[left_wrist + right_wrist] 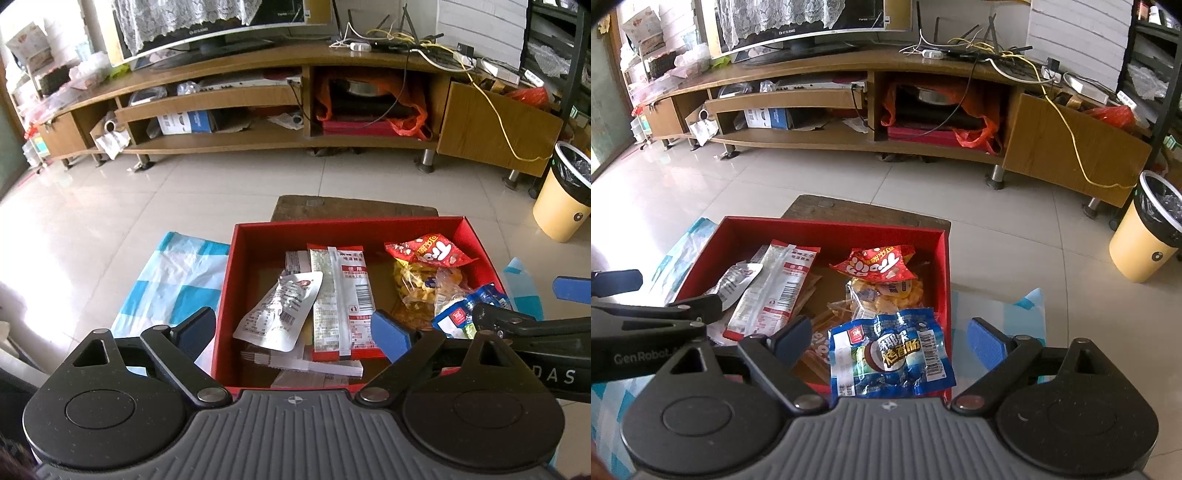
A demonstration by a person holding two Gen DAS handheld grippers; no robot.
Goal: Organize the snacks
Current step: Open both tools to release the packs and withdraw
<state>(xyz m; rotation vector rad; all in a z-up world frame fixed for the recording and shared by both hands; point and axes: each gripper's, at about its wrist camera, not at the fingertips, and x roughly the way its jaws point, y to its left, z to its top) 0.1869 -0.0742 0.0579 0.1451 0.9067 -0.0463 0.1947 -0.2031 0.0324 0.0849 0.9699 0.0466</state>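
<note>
The left gripper [293, 330] has its two blue pads wide apart, and nothing is pinched between them. It hangs over the near left part of a red box [236, 236]. Just under it lies a silver snack pouch [280, 310], tilted, with its corner resting on a long red and white packet [341, 302]. A flat clear pack [317, 365] lies below them near the front wall of the box. The right gripper [888, 341] also has its pads spread wide and grips nothing. It hangs over the near right corner of the same box. Between its pads, lower down, sits a blue sausage packet [886, 354], leaning on the front edge of the box. Behind that is a clear bag of yellow snacks [882, 295], and behind that a red bag with white letters [877, 264]. All the snacks are inside the box. The box sits on a blue and white checked cloth [166, 280], and a brown board [857, 210] pokes out behind it. The floor is pale tile. Farther back stands a long wooden TV stand [258, 92] with a television [207, 26] on top. A yellow trash bin [1145, 243] stands off to the right.
</note>
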